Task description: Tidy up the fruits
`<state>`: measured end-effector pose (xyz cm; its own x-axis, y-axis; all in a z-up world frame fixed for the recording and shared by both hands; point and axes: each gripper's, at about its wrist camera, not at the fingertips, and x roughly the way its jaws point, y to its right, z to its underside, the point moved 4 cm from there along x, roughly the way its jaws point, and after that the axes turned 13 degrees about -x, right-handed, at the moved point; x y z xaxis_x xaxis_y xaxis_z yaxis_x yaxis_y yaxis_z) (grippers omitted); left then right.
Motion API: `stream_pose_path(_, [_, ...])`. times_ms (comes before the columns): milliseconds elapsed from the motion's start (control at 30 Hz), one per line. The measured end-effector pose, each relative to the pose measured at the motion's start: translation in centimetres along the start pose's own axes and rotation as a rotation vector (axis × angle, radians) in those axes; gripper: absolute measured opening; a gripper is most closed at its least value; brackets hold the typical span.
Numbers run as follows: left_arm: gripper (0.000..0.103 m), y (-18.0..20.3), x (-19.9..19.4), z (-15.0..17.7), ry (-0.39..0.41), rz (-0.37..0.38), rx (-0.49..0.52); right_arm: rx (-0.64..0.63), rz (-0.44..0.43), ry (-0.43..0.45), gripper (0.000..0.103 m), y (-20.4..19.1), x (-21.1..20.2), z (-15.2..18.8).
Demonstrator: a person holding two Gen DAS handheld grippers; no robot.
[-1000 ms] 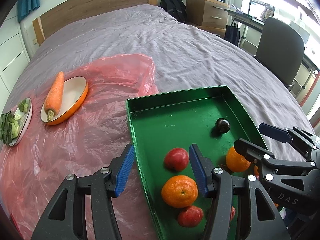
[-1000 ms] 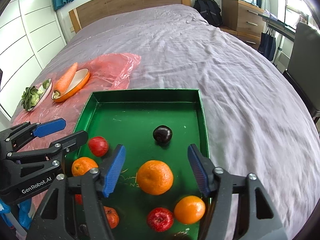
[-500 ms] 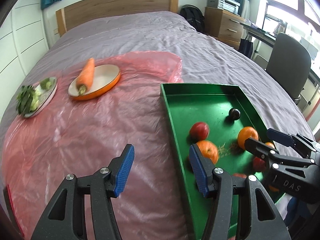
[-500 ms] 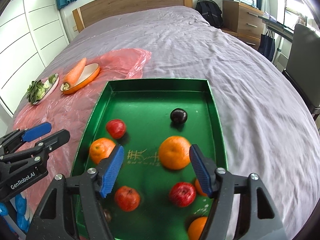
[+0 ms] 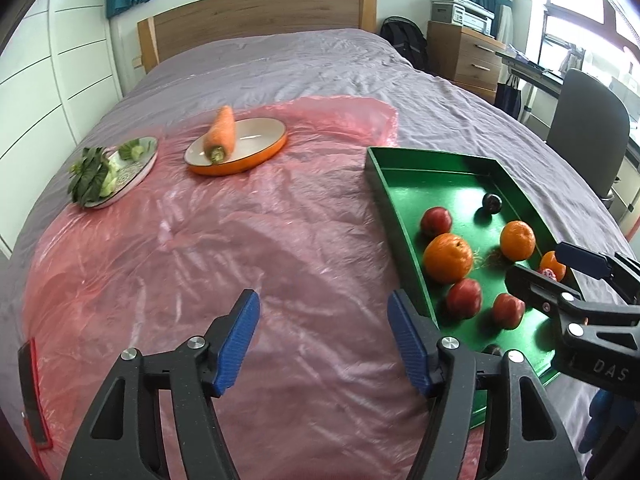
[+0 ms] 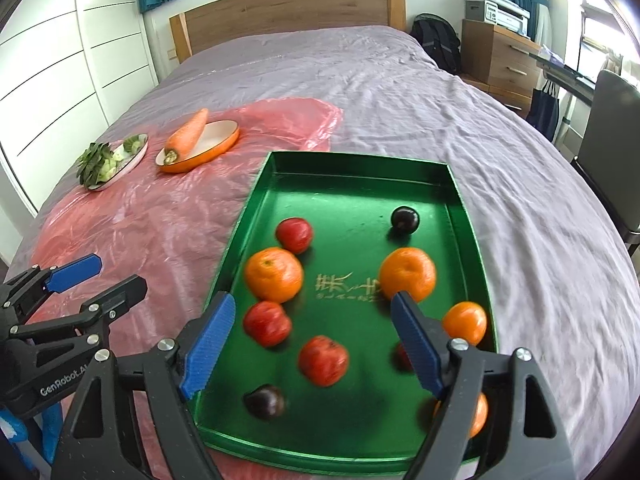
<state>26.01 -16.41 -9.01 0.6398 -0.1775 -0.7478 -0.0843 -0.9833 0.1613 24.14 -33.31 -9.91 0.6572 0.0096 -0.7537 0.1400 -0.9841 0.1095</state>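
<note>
Green metal is the stage here: the tray (image 6: 460, 192) sits lower centre of the right wrist view, on the purple bedspread (image 6: 400, 92), its left edge over a pink plastic sheet (image 6: 160, 220). All the fruit in view lies loose inside it, mixed, no kind grouped with its own.

The count: four oranges, with a big orange (image 6: 273, 275) at left, another (image 6: 407, 273) at right, a smaller one (image 6: 465, 322) by the right wall, and one (image 6: 480, 414) half hidden behind the finger at lower right. Three red fruits show clearly, one red fruit (image 6: 294, 234) up top and two lower down (image 6: 267, 323) (image 6: 323, 360), plus a red sliver behind the right finger that I cannot name. Two dark plums: one dark plum (image 6: 405, 220) far, one (image 6: 265, 401) near.

The right gripper (image 6: 312, 344) hangs over the tray's near half, fingers spread wide, nothing between them. The left gripper (image 5: 322, 344) hovers over the pink sheet at the bottom of its own view, also gaping and empty.

Which step? Hard to call. Fruit already in the tray fits a gathering job nearly finished, or a sorting job with the grouping still ahead. Whatever follows needs a gentle squeeze, since round fruit rolls on slick metal.

Upper left of the frame: an orange dish (image 6: 224, 142) with one carrot (image 6: 187, 133), and a plate (image 6: 136, 156) of leafy greens (image 6: 94, 162).
</note>
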Motion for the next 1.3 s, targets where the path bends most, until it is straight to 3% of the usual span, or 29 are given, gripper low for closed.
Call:
stream_pose_path(600, [0.063,-3.8,-1.5,1.9,0.046,-0.058,-0.011,-0.079,0.015,0.038,0.103,-4.6,-2.5,1.7])
stream_pose_path(733, [0.073,-4.2,-2.2,2.3,0.061,-0.061,-0.02,-0.101,0.016,0.058,0.103,-5.3,-3.3,2.0])
stream_pose_path(1000, [0.074,-4.8,-5.1,3.6,0.078,-0.063,-0.037,-0.122,0.014,0.099,0.103,-6.6,-5.8,2.9])
stream_pose_path(1300, [0.074,-6.0,-8.9,5.3,0.045,-0.034,-0.105,-0.116,0.008,0.137,0.103,-7.3,-10.3,4.6])
